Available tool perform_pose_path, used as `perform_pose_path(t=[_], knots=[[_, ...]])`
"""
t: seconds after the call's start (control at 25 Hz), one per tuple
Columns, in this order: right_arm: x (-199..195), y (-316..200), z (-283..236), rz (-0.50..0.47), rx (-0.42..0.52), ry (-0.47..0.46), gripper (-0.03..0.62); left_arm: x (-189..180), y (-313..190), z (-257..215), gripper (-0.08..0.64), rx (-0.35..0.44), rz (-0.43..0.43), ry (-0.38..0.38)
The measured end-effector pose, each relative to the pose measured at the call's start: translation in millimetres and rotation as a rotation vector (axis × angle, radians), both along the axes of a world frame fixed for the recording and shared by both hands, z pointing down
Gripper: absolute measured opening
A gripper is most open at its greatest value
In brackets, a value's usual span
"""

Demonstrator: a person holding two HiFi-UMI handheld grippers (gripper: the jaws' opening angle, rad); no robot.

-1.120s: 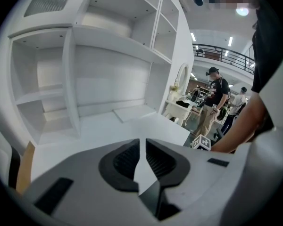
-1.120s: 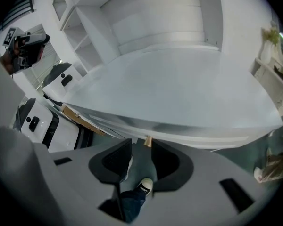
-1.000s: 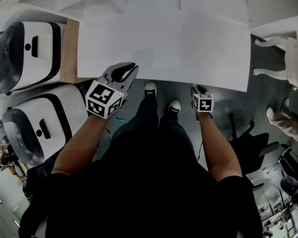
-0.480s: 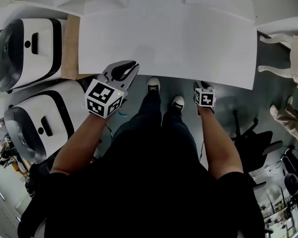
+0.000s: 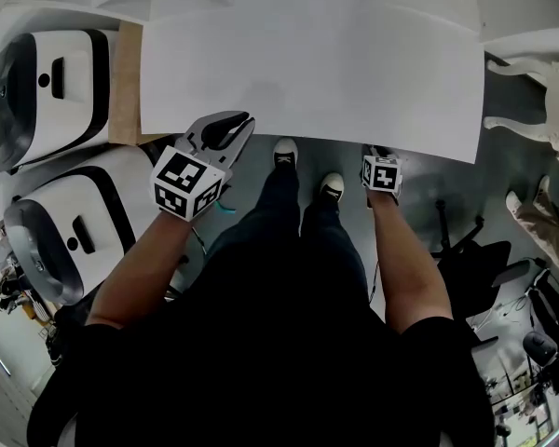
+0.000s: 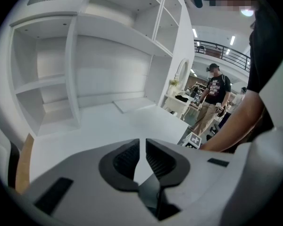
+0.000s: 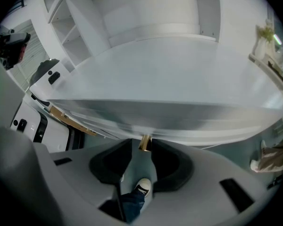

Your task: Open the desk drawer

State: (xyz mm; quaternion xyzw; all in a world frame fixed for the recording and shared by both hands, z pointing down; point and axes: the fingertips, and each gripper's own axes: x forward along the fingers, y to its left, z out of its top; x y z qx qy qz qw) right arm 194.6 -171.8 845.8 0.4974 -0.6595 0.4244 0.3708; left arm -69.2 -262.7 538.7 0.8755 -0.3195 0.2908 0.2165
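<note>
- Drawer: a blurred band under the desk front edge, long axis left to right. Its brass knob sits at lower centre of the right gripper view.
- Right gripper: the nearer one. Its jaws are closing with the knob between their tips, apparently not yet clamped.
- Left gripper: at the desk's lower left, jaws slightly apart and empty.

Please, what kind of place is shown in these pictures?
Probably a large furniture showroom or test hall: a white desk with open shelves, a mirror beyond it, and an upper balcony railing.
</note>
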Motion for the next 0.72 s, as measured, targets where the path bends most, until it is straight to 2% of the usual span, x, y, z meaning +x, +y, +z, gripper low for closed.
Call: perform_pose_path(t=[0.08, 0.36, 0.72], knots=[[0.8, -1.7, 0.2, 0.009, 0.005, 0.013, 0.109, 0.0, -0.3, 2.4, 0.046, -0.005, 0.004, -0.001], [3.9, -1.8, 7.1, 0.031, -0.009, 0.018, 0.078, 11.1, -3.7, 3.5, 0.046, 0.0, 0.019, 0.012], [2.9, -1.8, 8.1, 0.005, 0.006, 0.019, 0.077, 20.7, -0.6, 5.9, 0.046, -0.004, 0.029, 0.015]])
